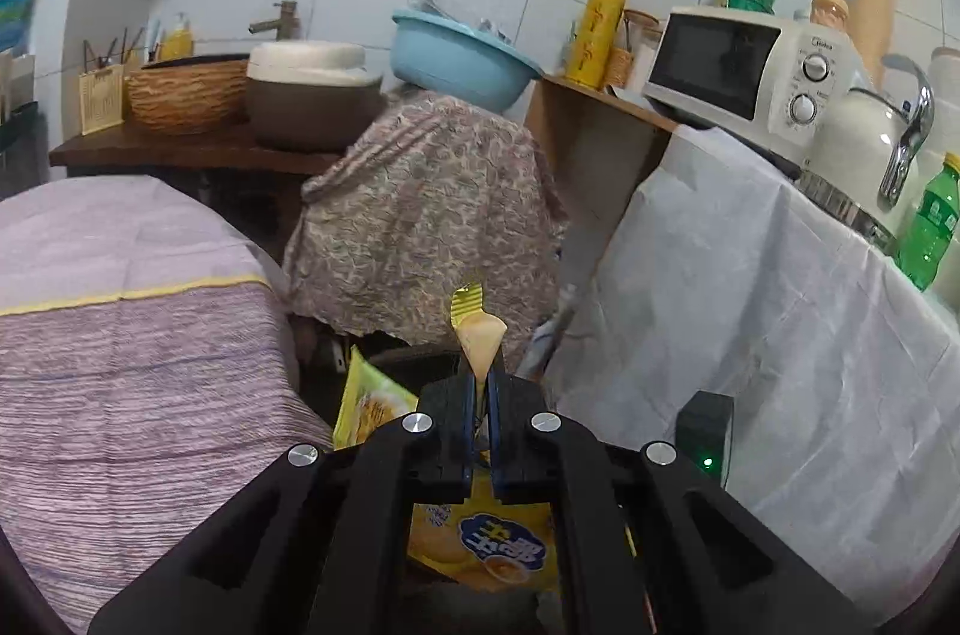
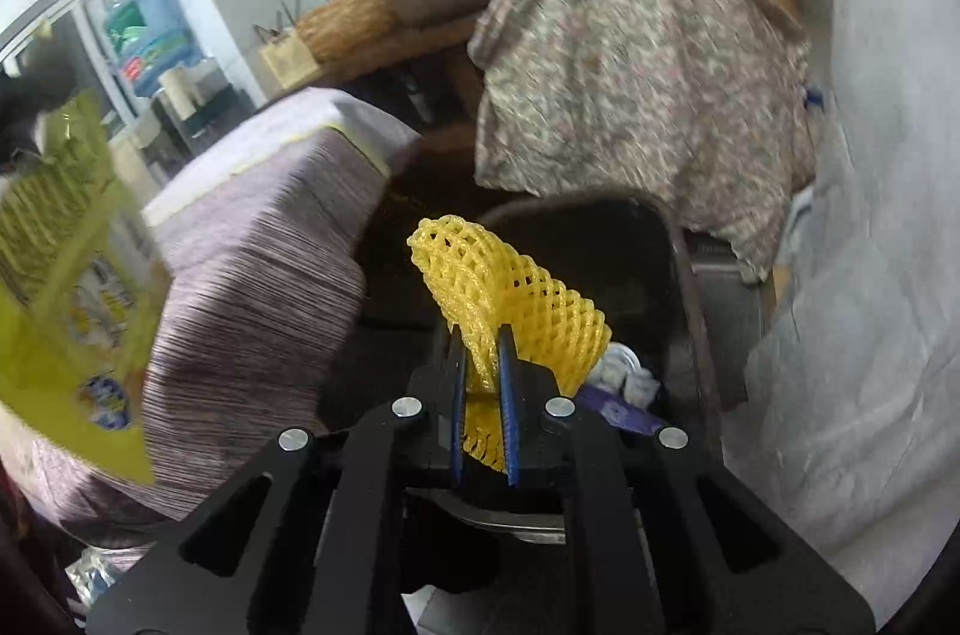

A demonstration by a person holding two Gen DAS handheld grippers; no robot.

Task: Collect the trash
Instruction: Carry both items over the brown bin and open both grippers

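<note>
My left gripper (image 1: pixel 480 383) is shut on a yellow snack bag (image 1: pixel 480 545); a pinched corner of it sticks up between the fingers and the printed body hangs below. The same bag shows blurred at the left of the right wrist view (image 2: pixel 72 287). My right gripper (image 2: pixel 483 353) is shut on a yellow foam fruit net (image 2: pixel 504 287), held above a dark trash bin (image 2: pixel 684 239) that has white and purple scraps (image 2: pixel 624 383) inside.
A striped purple cloth covers a table (image 1: pixel 132 347) on the left. A floral cloth (image 1: pixel 420 203) drapes furniture behind the bin. A white cloth (image 1: pixel 780 323) covers the right counter with a microwave (image 1: pixel 744 77), kettle (image 1: pixel 864 143) and green bottle (image 1: pixel 930 221). A blue basin (image 1: pixel 456 59) sits behind.
</note>
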